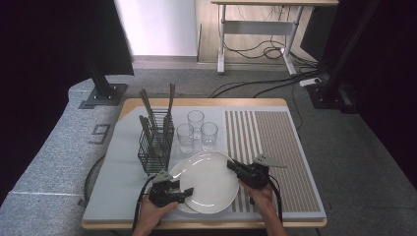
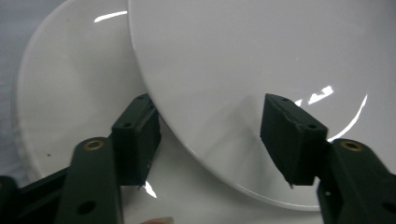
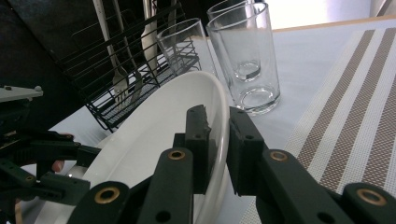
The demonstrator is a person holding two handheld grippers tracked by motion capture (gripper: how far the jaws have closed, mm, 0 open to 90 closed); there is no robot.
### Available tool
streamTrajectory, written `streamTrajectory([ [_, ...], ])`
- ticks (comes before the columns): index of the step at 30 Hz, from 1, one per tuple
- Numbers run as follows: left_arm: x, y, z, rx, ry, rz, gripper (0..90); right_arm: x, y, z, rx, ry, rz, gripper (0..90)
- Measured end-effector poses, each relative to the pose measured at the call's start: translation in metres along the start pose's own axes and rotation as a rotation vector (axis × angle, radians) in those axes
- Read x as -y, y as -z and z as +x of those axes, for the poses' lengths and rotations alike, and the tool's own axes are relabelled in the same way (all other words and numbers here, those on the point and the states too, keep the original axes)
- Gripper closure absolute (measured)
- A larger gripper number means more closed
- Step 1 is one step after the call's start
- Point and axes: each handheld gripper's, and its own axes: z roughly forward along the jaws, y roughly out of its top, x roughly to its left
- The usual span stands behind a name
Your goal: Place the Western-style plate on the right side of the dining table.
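Glazed white china is the worry here: the upper plate (image 1: 212,181) sits tilted over a second plate (image 1: 178,173) at the near edge of the table (image 1: 123,162), and I have it pinched by its right rim alone. My right gripper (image 3: 218,140) is clamped narrow on that rim, one jaw above and one below. My left gripper (image 2: 212,140) has its jaws spread either side of the upper plate's near-left edge, not yet pressing; one jaw lies over the lower plate.

From here I judge the main risk to be a slip. A smooth rim held at one point can pivot or slide out, and the plate would drop onto the one beneath and chip both. If the left jaws close unevenly, they may catch the lower plate as well and drag it along.

Further out, three glasses (image 1: 196,129) stand just behind the plates, and a wire cutlery basket (image 1: 155,143) to their left. Swinging the raised far edge could knock a glass over. The striped placemat (image 1: 275,157) lies to the right.
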Motion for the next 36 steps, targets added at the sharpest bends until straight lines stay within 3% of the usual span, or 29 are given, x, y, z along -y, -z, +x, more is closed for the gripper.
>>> streamTrajectory([
  [4,0.001,0.000,0.006,0.014,0.060,-0.019,52.1,-0.001,0.000,0.000,0.003,0.007,-0.007,80.0],
  [8,0.000,0.001,0.007,0.013,0.074,-0.021,54.4,-0.002,-0.001,0.001,0.003,0.016,-0.006,80.0],
  [16,-0.001,0.004,0.008,-0.003,0.090,-0.026,56.4,-0.006,-0.005,0.003,-0.007,0.044,-0.004,79.9],
  [24,-0.005,0.013,0.007,-0.050,0.090,-0.069,61.1,-0.014,-0.008,0.009,-0.038,0.080,-0.006,80.3],
  [36,-0.010,0.026,0.012,-0.104,0.096,-0.128,70.1,-0.022,-0.019,0.009,-0.069,0.096,0.001,79.9],
])
